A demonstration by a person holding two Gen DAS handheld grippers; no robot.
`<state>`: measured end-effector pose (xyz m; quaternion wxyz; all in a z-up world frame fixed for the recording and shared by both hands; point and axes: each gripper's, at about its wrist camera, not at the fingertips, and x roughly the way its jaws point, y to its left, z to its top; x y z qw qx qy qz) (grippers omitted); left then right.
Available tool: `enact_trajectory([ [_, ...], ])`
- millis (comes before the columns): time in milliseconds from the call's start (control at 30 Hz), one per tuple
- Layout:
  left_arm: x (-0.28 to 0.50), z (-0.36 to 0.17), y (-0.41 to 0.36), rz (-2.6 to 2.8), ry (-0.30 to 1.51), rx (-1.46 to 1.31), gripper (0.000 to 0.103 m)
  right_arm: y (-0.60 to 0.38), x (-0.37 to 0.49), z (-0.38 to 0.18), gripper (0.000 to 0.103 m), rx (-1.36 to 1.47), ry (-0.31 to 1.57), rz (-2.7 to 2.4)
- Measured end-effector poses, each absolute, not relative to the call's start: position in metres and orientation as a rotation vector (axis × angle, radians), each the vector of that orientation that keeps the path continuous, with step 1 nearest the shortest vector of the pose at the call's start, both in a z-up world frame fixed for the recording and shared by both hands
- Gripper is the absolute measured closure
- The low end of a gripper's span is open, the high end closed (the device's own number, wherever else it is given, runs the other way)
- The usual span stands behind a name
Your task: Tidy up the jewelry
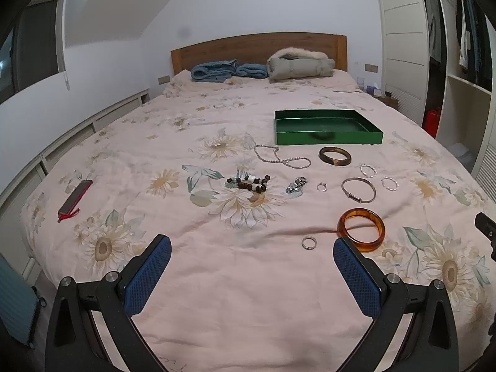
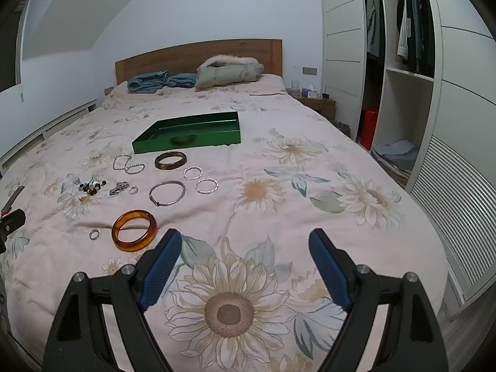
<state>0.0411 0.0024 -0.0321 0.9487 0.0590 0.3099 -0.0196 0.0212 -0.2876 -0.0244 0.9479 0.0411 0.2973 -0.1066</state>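
Both tools are open and empty, held above the bed (image 1: 248, 279). The amber bangle (image 1: 362, 228) lies flat on the quilt. It is just beyond the right finger of the left tool (image 1: 251, 266), and ahead-left of the right tool (image 2: 245, 260), near its left finger. Judged by position, either hand can reach it. The green tray (image 1: 325, 138) sits farther up the bed, beyond the other jewelry. Only the right wrist view shows the wardrobe's lower shelves; only the left shows the whole red case (image 1: 74, 197).
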Motion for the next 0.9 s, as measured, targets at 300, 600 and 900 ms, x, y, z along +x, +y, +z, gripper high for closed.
enact_trajectory([
  [300,0.045,-0.033,0.002,-0.044,0.647,0.120,0.000,-0.289,0.023,-0.025,0.019,0.083,0.609,-0.226],
  [600,0.053,-0.035,-0.002,-0.057,0.651,0.133,0.000,-0.286,0.031,-0.023,0.019,0.078,0.613,-0.207],
  [900,0.070,-0.044,-0.007,-0.087,0.681,0.132,0.000,-0.278,0.043,-0.027,0.020,0.071,0.634,-0.175],
])
